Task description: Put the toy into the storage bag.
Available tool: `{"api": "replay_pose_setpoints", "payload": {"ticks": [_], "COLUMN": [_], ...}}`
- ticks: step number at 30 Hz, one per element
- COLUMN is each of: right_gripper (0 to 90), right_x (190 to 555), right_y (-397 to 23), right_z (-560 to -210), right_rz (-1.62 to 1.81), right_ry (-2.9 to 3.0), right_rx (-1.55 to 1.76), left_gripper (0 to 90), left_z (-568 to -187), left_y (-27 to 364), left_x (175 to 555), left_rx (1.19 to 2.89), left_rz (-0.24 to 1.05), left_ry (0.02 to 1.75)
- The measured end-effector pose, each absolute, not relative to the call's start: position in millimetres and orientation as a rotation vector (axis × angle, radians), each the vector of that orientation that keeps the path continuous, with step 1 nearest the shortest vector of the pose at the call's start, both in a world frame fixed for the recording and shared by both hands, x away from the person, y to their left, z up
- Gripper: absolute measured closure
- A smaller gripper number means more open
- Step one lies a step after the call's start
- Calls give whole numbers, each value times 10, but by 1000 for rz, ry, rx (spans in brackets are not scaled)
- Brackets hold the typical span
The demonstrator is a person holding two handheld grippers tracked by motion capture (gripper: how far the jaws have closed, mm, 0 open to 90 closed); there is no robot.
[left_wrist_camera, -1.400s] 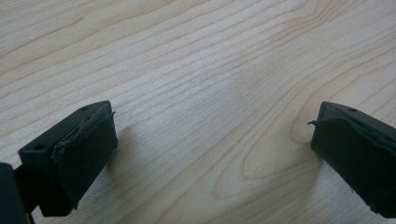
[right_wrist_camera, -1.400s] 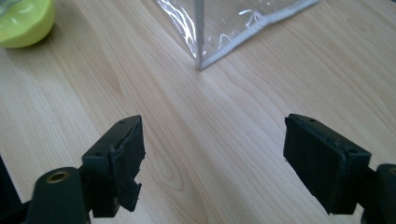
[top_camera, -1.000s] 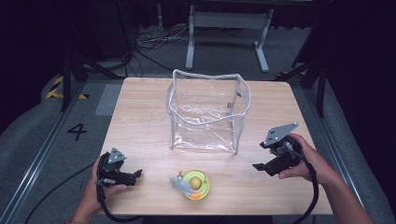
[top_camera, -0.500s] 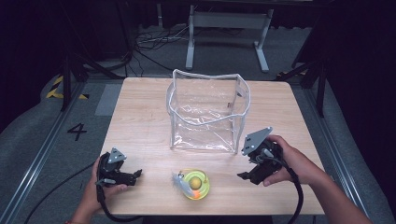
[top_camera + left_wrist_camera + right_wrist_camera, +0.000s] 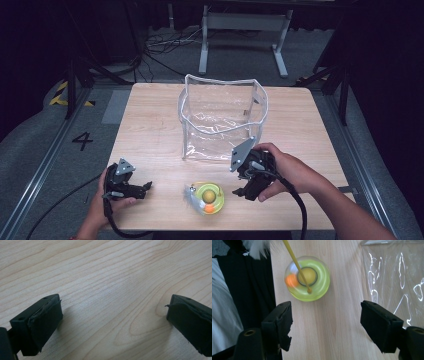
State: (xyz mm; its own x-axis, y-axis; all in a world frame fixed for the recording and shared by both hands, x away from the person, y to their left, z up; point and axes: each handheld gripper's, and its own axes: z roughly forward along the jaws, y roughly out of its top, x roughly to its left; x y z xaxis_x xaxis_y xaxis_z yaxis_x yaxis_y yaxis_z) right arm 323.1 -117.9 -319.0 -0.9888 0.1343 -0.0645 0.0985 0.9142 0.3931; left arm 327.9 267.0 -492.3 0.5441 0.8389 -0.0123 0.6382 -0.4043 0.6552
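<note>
My right claw, spread with nothing between its jaws, which have just been closing slightly, sits just beside the green disc toy near the counter's front edge. Left claw spread, empty, well apart.

- A light wooden table with rounded corners stands on grey carpet; a black "4" is marked on the floor at its left
- Metal rails flank the table
- Behind it, a grey metal frame and black cables; the surroundings are dark
- Yellow-black hazard tape at far left
</note>
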Motion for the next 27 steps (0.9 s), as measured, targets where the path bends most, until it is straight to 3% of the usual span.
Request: {"api": "replay_pose_setpoints", "payload": {"ticks": [17, 22, 27], "right_gripper": [375, 474, 658], "right_x": [3188, 3171, 3195], "right_y": [-836, -743, -654], "right_z": [-3085, -3065, -3029], "right_rz": [600, 585, 529], "right_ry": [3017, 3026, 3026], "right_rx": [45, -1, -35], "left_gripper": [5, 5, 6], "left_z": [-4923, -4923, -4924], "left_y": [2670, 2670, 2669], "left_x": [3277, 3277, 3276], "left_rx": [2170, 2170, 2168], "left_rz": [429, 428, 428], "left_ry": [1189, 1188, 1191]}}
